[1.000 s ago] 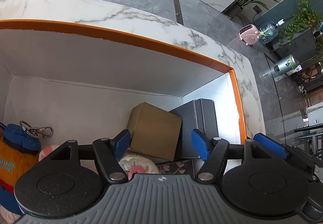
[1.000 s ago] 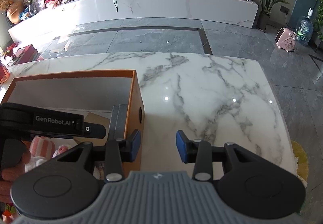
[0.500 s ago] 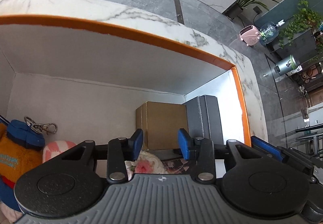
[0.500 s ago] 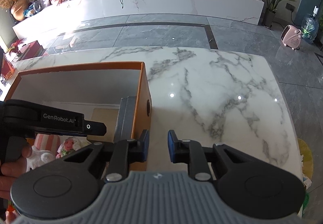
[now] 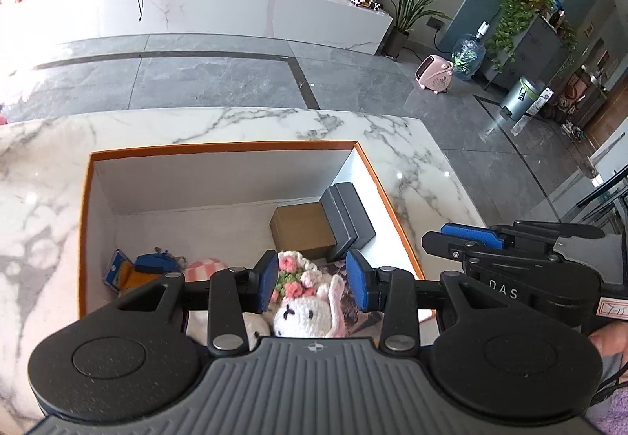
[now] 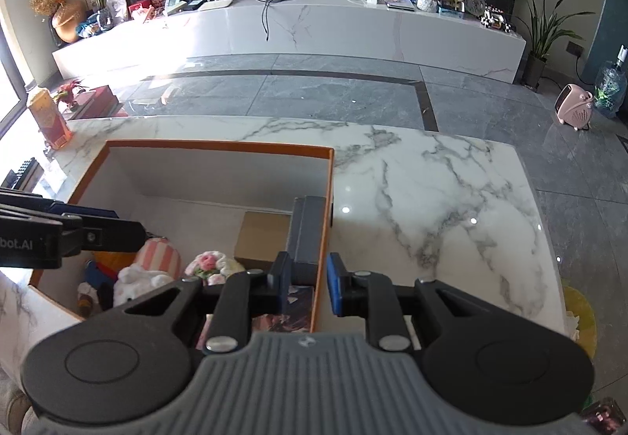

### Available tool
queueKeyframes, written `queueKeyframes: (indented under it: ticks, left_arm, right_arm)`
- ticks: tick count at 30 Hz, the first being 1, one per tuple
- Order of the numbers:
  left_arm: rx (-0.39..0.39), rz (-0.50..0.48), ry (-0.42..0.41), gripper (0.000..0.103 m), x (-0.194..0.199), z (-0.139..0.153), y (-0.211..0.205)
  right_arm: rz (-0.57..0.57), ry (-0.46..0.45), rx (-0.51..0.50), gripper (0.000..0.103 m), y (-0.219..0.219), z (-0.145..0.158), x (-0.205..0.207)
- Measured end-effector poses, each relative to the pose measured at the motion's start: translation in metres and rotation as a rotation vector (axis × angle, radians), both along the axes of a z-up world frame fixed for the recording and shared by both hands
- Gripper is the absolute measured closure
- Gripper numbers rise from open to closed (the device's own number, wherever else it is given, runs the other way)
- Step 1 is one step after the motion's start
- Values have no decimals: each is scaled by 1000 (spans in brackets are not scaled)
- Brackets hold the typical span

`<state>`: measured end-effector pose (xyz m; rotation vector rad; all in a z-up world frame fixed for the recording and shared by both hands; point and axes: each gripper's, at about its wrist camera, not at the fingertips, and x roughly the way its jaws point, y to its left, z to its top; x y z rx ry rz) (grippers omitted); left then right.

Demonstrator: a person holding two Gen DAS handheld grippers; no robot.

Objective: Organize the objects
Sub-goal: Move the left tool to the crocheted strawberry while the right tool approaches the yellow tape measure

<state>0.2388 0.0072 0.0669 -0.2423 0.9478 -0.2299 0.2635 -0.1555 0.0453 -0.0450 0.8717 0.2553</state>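
Note:
An orange-rimmed box (image 5: 219, 148) with white inner walls stands on the marble table. Inside lie a brown carton (image 5: 302, 229), a dark grey case (image 5: 349, 215), a white crocheted bunny with pink flowers (image 5: 304, 301), a blue and orange plush (image 5: 137, 270) and a pink striped toy (image 5: 204, 264). My left gripper (image 5: 312, 284) hangs open and empty above the bunny. My right gripper (image 6: 308, 287) is open, its fingers astride the box's right wall (image 6: 324, 238), above it. The carton (image 6: 263, 238) and case (image 6: 308, 231) show in the right wrist view too.
The marble table (image 6: 431, 199) stretches to the right of the box. An orange carton (image 6: 49, 117) stands at the table's far left edge. The right gripper's body (image 5: 510, 266) is close beside the left one. Grey floor and a white bench lie beyond.
Both grippers have risen up and back from the box, so the whole box now shows. The left jaws narrowed from wide, then widened a little. The right jaws narrowed.

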Motion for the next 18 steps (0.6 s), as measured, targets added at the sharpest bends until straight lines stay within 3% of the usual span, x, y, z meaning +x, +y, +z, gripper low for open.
queueKeyframes:
  ticks: [6, 10, 13, 18]
  left_arm:
    - [109, -1, 27, 59, -48, 8, 15]
    - [153, 6, 73, 59, -77, -1, 31]
    - [192, -1, 128, 58, -91, -18, 43]
    - [281, -15, 227, 57, -108, -57, 60]
  right_arm:
    - [69, 0, 8, 78, 19, 8, -48]
    - [106, 51, 29, 70, 28, 0, -69]
    - [121, 77, 28, 55, 32, -13, -84]
    - [129, 115, -14, 51, 39, -40, -100]
